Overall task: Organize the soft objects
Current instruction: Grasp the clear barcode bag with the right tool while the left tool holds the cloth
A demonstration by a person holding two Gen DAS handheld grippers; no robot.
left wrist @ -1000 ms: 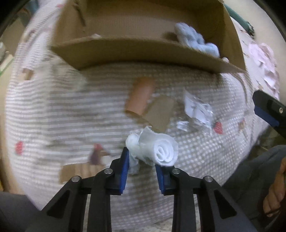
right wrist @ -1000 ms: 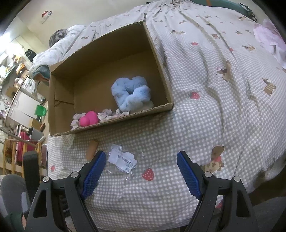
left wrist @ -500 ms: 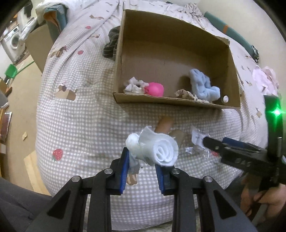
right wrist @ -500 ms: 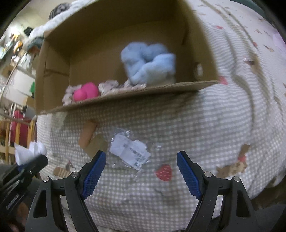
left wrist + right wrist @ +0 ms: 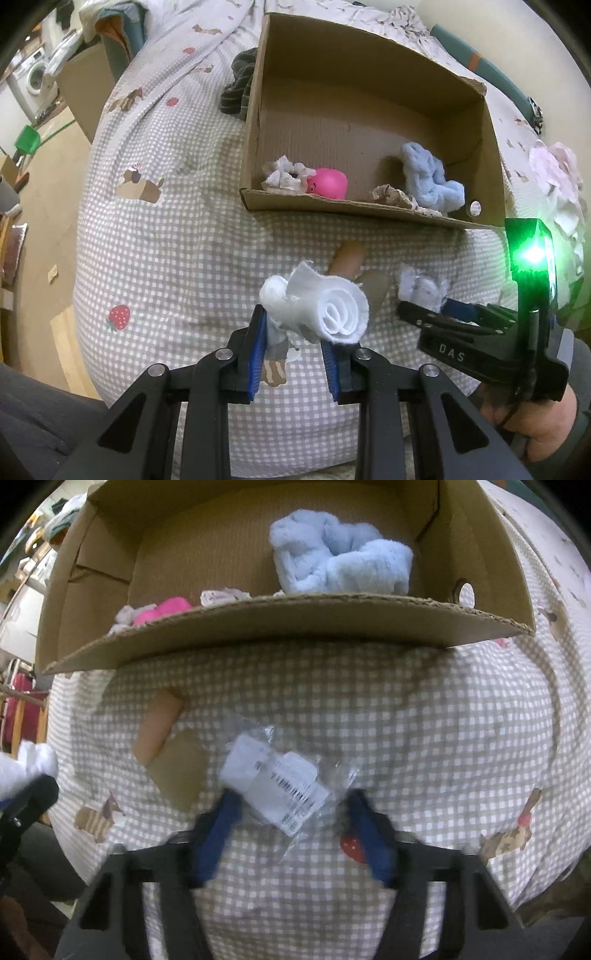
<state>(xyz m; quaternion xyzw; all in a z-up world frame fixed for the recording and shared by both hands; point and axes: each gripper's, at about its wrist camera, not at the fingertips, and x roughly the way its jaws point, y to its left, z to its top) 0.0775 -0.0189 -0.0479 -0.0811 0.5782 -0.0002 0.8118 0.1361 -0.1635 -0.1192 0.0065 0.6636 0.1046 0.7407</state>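
Observation:
My left gripper is shut on a rolled white cloth, held above the checked bedspread in front of the cardboard box. My right gripper is open, its blue pads either side of a clear plastic packet with a barcode label lying on the bedspread; it also shows in the left wrist view. The box holds a light blue fluffy cloth, a pink soft toy and crumpled pale fabric.
A skin-coloured tube and a brown cardboard piece lie left of the packet. A dark striped garment lies left of the box. The bed edge drops off to the floor on the left.
My right gripper has moved down and forward onto the plastic packet, its pads now closer together around it. My left gripper has pulled back and up with the white cloth.

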